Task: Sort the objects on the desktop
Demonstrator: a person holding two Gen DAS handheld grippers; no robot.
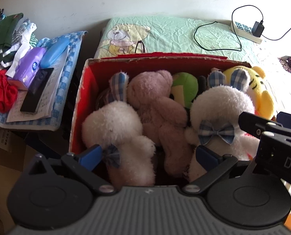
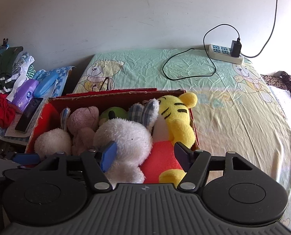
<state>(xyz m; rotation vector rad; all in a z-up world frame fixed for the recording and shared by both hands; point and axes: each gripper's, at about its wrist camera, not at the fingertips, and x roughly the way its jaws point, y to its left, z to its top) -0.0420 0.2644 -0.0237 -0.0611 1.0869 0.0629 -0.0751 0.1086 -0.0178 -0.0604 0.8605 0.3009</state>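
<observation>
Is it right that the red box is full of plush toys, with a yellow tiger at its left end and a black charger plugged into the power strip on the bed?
Not quite. The yellow tiger sits at the right end of the red box, as the right wrist view shows. The rest stands: plush toys fill it, and a black charger is plugged into the power strip on the bed.

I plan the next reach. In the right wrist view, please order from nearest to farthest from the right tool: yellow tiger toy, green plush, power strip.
1. Yellow tiger toy: right end of the red box, just ahead of the right tool.
2. Green plush: deeper in the box, behind the white toys.
3. Power strip: far right on the bed, by the wall.
</observation>
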